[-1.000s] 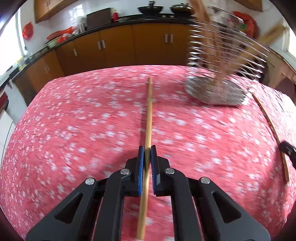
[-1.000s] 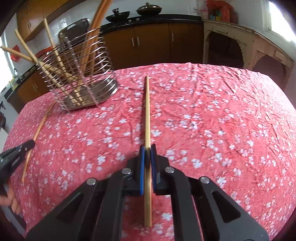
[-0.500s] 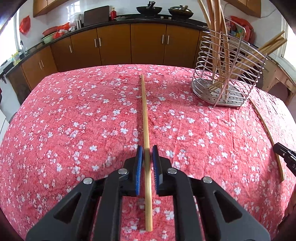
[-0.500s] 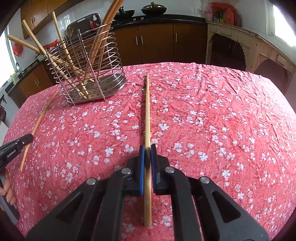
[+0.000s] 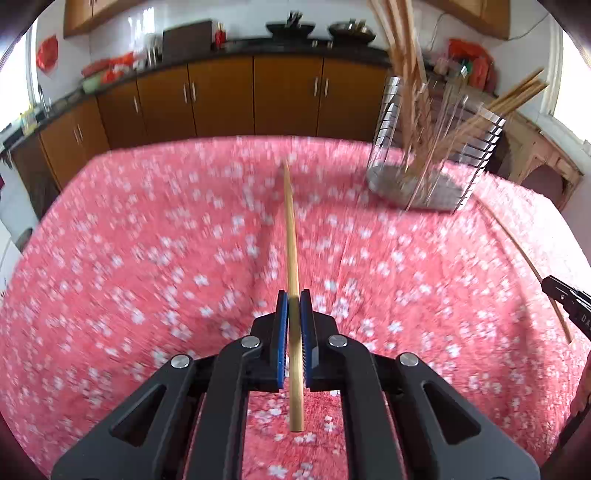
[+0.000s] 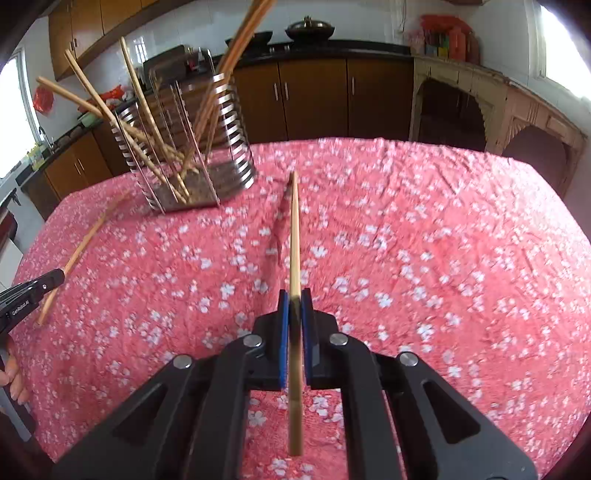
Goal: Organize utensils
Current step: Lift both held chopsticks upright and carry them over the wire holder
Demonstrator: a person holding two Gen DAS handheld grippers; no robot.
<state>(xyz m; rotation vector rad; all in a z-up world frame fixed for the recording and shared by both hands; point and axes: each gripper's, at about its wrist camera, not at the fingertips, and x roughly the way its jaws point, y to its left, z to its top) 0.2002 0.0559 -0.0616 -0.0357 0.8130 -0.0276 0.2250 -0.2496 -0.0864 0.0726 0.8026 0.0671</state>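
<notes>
Both claws clamp thin bamboo chopsticks above the pink floral-clothed worktop (image 5: 147, 258).
Left claw (image 5: 294, 295) and right claw (image 6: 294, 293) each point their chopstick (image 5: 291, 240) (image 6: 294, 236) lengthwise forward; the right view alone shows a person's fingers (image 6: 14, 380).

Brown wooden cabinets (image 5: 255, 96) are running along the far wall under a dark countertop (image 6: 332, 46) (two woks are sitting there). Daylight is coming through bright windows (image 6: 565, 44), and white tiles (image 5: 240, 14) are covering the wall.
</notes>
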